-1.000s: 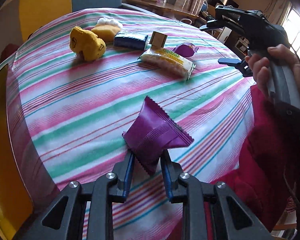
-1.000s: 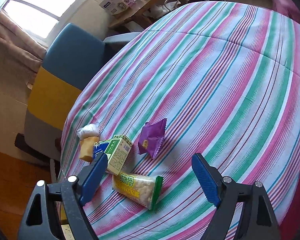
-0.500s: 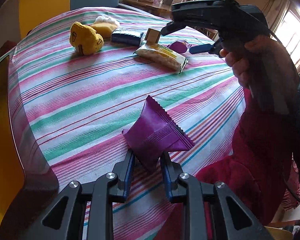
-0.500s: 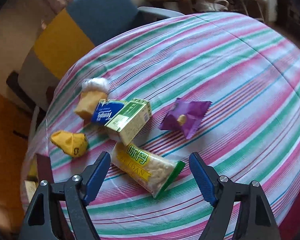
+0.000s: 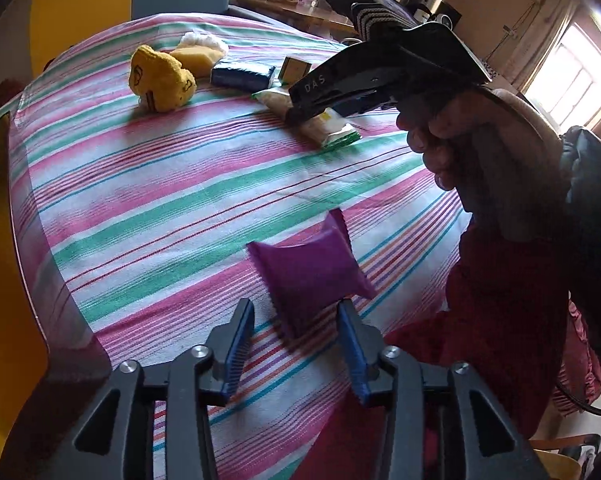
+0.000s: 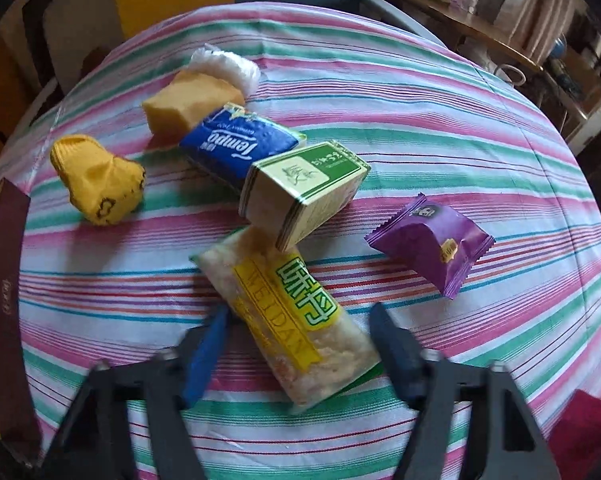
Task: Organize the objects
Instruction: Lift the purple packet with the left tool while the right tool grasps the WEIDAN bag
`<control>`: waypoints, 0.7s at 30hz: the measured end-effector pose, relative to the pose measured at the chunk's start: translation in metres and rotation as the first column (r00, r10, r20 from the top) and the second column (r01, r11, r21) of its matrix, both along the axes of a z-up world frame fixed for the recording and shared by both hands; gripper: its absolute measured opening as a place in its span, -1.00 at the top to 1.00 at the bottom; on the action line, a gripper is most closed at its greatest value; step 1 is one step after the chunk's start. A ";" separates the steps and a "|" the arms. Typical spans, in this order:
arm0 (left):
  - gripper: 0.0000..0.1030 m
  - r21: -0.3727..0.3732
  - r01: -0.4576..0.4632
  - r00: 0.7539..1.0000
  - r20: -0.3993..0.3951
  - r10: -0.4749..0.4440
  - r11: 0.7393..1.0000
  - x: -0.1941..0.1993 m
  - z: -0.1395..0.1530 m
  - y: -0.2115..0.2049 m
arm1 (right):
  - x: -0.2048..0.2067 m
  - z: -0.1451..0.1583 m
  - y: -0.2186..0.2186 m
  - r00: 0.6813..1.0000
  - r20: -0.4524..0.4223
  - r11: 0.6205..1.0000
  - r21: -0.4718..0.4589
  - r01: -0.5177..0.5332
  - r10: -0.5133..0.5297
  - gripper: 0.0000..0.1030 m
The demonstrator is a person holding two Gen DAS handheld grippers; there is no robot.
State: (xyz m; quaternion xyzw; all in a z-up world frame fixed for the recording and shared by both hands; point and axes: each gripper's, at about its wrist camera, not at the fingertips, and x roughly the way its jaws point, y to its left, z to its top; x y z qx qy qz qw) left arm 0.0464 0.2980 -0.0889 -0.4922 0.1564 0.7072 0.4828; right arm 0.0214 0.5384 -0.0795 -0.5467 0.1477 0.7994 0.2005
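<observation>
The rice-cracker packet (image 6: 290, 314) should be taken across its narrow width near the middle, with the fingers brought in squarely on its long sides so the crinkly film is pinched evenly and does not twist or slip out. The right gripper (image 6: 300, 344) is pointed steeply down over it, and its fingers are closing with the packet between them; the blue pads are seen just beside the packet's long edges, not yet pressed on it. The packet's far end lies under the corner of the green and cream carton (image 6: 302, 192) on the striped desk (image 6: 480, 120), so care is needed there. The left gripper (image 5: 296, 344) is opening, and the purple snack sachet (image 5: 312, 272) lies on the desk at the tips of its fingers, apparently freed.
</observation>
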 end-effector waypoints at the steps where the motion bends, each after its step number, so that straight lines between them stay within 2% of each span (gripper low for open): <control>1: 0.14 -0.006 0.007 1.000 -0.017 -0.007 1.000 0.002 0.002 0.001 | 0.000 0.001 -0.002 1.000 -0.011 1.000 -0.017 -0.017 0.017 0.21; 3: 0.09 -0.013 0.021 0.998 -0.054 -0.022 1.000 0.007 0.006 0.001 | -0.001 0.001 -0.007 0.998 -0.012 0.998 -0.034 -0.056 0.056 0.21; 6: -0.12 -0.022 0.044 0.996 -0.075 -0.045 0.999 0.012 0.009 -0.003 | 0.001 -0.002 -0.005 0.998 0.001 0.994 -0.090 -0.060 0.060 0.18; 9: -0.14 -0.034 0.074 0.994 -0.084 -0.076 0.997 0.015 0.011 -0.007 | 0.005 -0.003 0.002 0.999 -0.004 0.991 -0.128 -0.039 0.039 0.16; 13: -0.14 -0.039 0.119 0.982 -0.146 -0.123 0.992 0.014 0.022 -0.001 | 0.008 -0.004 0.008 1.000 -0.009 0.989 -0.145 -0.031 0.030 0.14; 15: -0.14 -0.068 0.174 0.962 -0.201 -0.184 0.982 0.017 0.025 0.008 | 0.009 -0.005 0.010 0.999 -0.007 0.989 -0.145 -0.032 0.031 0.13; 18: -0.14 -0.148 0.288 0.902 -0.289 -0.320 0.946 0.026 0.023 0.025 | 0.013 -0.005 0.012 0.999 -0.002 0.990 -0.139 -0.038 0.038 0.11; 21: -0.14 -0.201 0.324 0.867 -0.329 -0.375 0.925 0.027 0.018 0.037 | 0.017 -0.004 0.016 0.999 -0.008 0.988 -0.149 -0.035 0.034 0.08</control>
